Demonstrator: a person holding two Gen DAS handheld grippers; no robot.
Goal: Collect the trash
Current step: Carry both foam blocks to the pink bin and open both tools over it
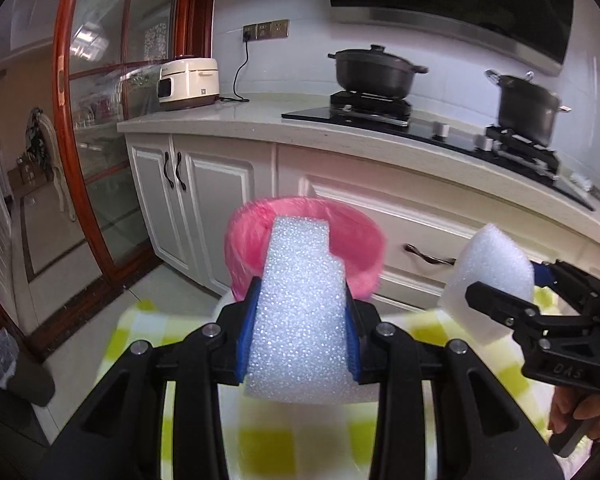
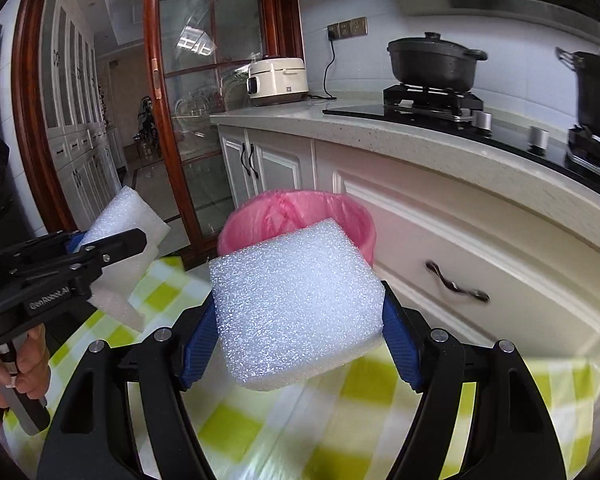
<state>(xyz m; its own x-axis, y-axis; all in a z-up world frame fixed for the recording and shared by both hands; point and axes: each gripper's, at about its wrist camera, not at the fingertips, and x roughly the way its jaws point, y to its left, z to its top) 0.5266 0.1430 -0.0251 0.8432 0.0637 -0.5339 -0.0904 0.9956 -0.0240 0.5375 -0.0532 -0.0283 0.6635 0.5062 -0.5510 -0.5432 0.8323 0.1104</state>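
L gripper (image 1: 300,312) pinches notched foam strip (image 1: 300,300), R gripper (image 2: 300,320) pinches foam block (image 2: 296,304); both aimed w/ pink-lined bin (image 2: 352,216) just beyond, likely for dropping in.

Table (image 2: 284,432) w/ yellow-green checked cloth (image 2: 360,384); nothing visible resting on it.

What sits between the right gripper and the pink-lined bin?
Only the foam block clamped in the right gripper; its far edge overlaps the bin rim in the right wrist view.
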